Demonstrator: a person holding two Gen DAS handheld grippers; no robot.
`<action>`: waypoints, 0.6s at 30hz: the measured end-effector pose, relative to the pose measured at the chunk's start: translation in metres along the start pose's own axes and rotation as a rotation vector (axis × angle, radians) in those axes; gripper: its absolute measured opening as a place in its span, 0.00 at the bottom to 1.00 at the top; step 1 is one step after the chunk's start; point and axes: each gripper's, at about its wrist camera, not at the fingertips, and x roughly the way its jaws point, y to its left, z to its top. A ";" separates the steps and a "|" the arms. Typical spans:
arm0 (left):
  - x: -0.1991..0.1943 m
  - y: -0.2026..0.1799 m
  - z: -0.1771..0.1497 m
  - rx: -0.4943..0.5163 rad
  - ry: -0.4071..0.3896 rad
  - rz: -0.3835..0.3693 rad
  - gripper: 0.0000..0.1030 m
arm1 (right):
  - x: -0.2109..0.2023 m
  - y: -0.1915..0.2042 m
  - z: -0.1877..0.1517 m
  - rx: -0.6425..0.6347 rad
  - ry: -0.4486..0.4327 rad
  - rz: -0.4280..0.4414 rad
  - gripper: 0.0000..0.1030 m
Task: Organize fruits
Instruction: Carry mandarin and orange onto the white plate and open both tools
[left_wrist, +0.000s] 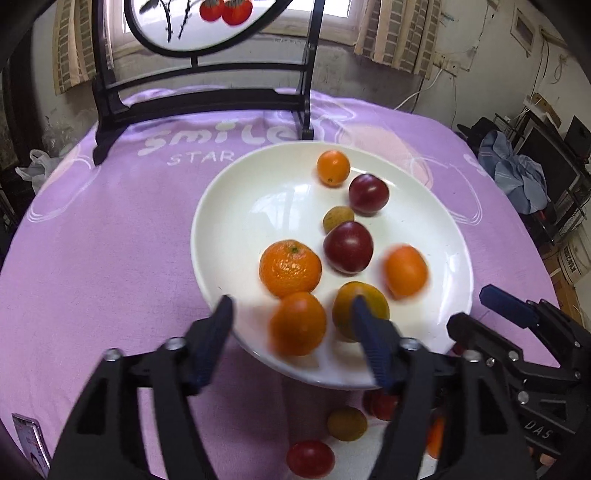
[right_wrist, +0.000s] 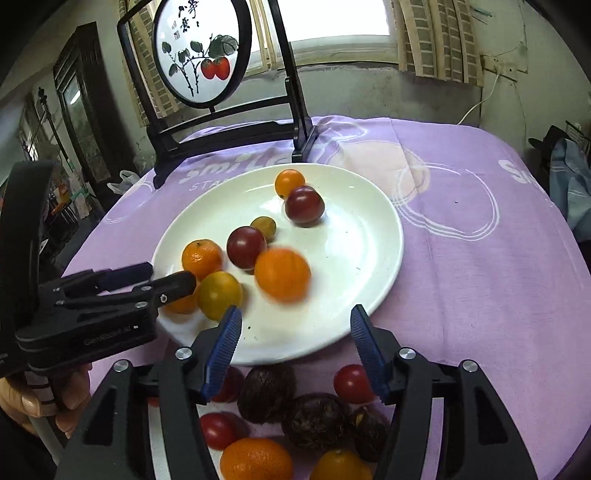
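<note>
The white plate (right_wrist: 373, 258) is seen on the purple-clothed table (right_wrist: 480, 280), its right half bare. Eight fruits are counted on it: five orange or yellow-orange, two dark red, one small yellowish. The left claw (left_wrist: 291, 314) and right claw (right_wrist: 295, 325) are both held apart over the near rim, nothing gripped.

plate (right_wrist: 369, 258) was plain white. on it i saw orange mandarins (left_wrist: 290, 268), two dark red plums (left_wrist: 348, 247), one yellow-green fruit (right_wrist: 219, 295) and a small dull yellow one (left_wrist: 337, 218). cloth (left_wrist: 110, 240) was lilac with white looping lines and white lettering. my left tongs (left_wrist: 291, 314) and right tongs (right_wrist: 295, 325) were black with ribbed blue pads. off the plate: red tomatoes (right_wrist: 352, 384), dark brown wrinkled fruits (right_wrist: 314, 421). screen (right_wrist: 201, 51) had a black frame, a white panel, red fruit and green leaves.
</note>
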 end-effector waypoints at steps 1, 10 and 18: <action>-0.006 -0.002 -0.001 0.004 -0.014 0.005 0.70 | -0.004 -0.001 -0.002 0.000 -0.004 -0.001 0.60; -0.047 -0.010 -0.037 0.016 -0.021 -0.043 0.73 | -0.055 -0.011 -0.046 0.017 -0.049 0.019 0.60; -0.066 -0.015 -0.083 0.007 0.002 -0.059 0.79 | -0.075 -0.016 -0.085 0.034 -0.044 -0.002 0.60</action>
